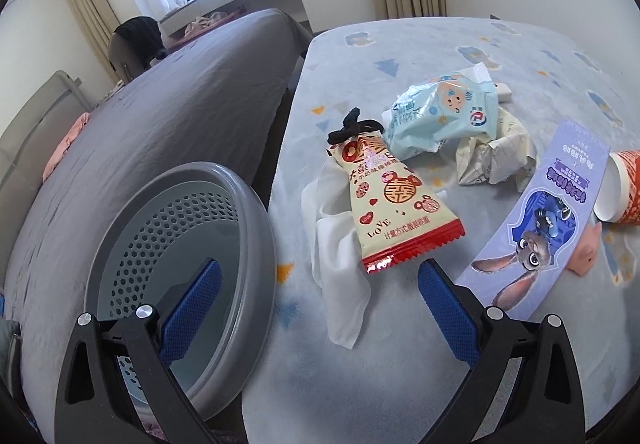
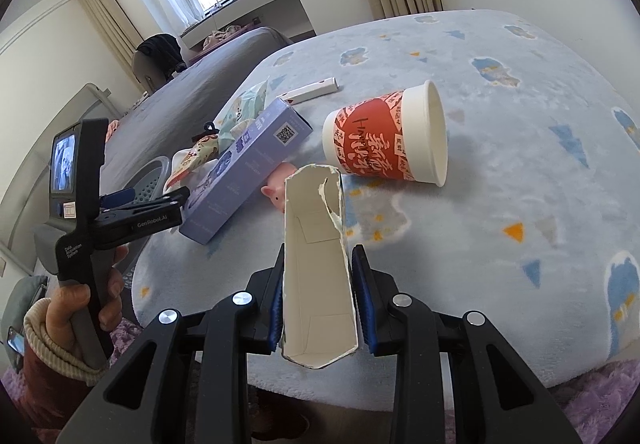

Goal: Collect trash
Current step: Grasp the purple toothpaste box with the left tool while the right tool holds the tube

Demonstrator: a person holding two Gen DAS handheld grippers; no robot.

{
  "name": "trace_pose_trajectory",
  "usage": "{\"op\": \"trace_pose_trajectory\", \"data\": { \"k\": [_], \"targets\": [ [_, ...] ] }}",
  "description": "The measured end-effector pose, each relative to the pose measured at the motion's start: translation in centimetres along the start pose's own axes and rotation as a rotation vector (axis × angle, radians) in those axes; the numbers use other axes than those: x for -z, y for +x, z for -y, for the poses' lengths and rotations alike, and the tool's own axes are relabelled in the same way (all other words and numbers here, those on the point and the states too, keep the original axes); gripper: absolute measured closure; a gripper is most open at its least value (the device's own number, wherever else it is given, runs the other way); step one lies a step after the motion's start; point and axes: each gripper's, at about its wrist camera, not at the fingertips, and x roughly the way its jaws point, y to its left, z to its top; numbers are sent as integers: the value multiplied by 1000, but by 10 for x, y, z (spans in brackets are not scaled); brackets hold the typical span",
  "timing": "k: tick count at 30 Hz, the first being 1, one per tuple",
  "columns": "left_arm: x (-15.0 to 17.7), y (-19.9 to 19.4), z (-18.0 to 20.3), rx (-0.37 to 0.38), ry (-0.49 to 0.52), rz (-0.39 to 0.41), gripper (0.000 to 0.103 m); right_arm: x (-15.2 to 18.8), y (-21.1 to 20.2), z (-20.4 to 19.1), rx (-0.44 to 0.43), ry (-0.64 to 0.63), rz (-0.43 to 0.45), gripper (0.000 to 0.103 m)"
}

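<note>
torn white carton (image 2: 316,276) clamped upright between right gripper (image 2: 318,304) jaws.

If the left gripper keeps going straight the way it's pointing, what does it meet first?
Probably the white tissue, then the red-edged snack wrapper lying over it. The left gripper is open and empty, and both sit between its fingers. The bin lies left of that line. Depth is uncertain.
</note>
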Motion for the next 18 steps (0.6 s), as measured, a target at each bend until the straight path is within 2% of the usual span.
{"op": "trace_pose_trajectory", "data": {
  "k": [10, 18],
  "targets": [
    [26, -30, 25, 131, 29, 5, 6, -2, -7, 5, -1, 18, 20, 73],
    [27, -58, 22, 171, 1, 38, 6, -4, -11, 11, -4, 41, 31, 73]
  ]
}}
